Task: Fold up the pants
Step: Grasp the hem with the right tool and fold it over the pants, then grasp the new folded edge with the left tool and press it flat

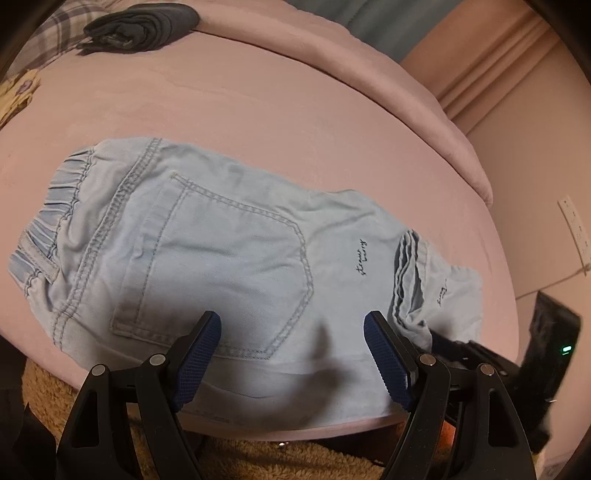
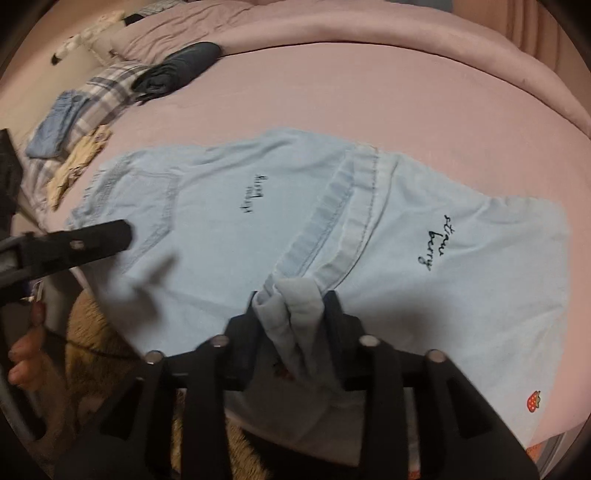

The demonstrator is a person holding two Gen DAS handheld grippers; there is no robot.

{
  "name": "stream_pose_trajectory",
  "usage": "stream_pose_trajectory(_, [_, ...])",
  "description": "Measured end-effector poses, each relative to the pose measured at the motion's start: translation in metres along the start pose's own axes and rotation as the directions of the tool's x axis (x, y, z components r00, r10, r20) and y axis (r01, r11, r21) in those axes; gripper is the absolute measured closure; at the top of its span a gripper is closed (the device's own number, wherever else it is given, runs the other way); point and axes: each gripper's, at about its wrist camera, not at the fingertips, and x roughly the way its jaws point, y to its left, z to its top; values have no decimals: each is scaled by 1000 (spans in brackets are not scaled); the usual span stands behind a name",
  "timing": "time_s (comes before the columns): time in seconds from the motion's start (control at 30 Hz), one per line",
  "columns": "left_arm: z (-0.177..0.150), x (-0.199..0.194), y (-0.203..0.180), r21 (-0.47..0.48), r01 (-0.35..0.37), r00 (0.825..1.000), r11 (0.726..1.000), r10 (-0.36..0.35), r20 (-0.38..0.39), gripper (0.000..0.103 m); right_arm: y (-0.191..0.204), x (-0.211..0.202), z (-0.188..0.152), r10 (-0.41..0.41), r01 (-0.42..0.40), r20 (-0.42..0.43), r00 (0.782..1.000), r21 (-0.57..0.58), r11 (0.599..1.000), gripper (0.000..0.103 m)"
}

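Note:
Light blue denim pants [image 1: 229,258] lie on a pink bed, waistband at the left, back pocket up, legs folded back so the hem cuffs rest at the right. My left gripper [image 1: 291,325] is open just above the pants' near edge, holding nothing. In the right wrist view the pants [image 2: 424,295] show "straw berry" script and a strawberry patch. My right gripper [image 2: 291,299] is shut on a bunched fold of the pants near the cuff. The left gripper [image 2: 74,243] shows at the left of that view, over the pocket area.
The pink bed sheet [image 1: 295,110] spreads beyond the pants. Folded dark clothes [image 1: 144,26] lie at the far side, with a plaid cloth [image 2: 107,92], folded blue cloth [image 2: 55,129] and a yellow cloth [image 2: 81,158] near them. A brown fuzzy rug [image 1: 258,458] lies below the bed's edge.

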Motion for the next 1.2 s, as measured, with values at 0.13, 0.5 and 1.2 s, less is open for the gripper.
stream_pose_trajectory(0.13, [2, 3, -3, 2, 5, 1000, 1000, -5, -7, 23, -2, -39, -1, 45, -46, 77, 996, 10, 999, 40])
stream_pose_trajectory(0.5, [-1, 7, -19, 42, 43, 999, 998, -42, -30, 23, -46, -67, 7, -64, 28, 176, 982, 199, 980, 26])
stream_pose_trajectory(1.2, [1, 89, -104, 234, 194, 958, 953, -132, -255, 36, -54, -25, -26, -17, 6, 36, 999, 271, 963, 41])
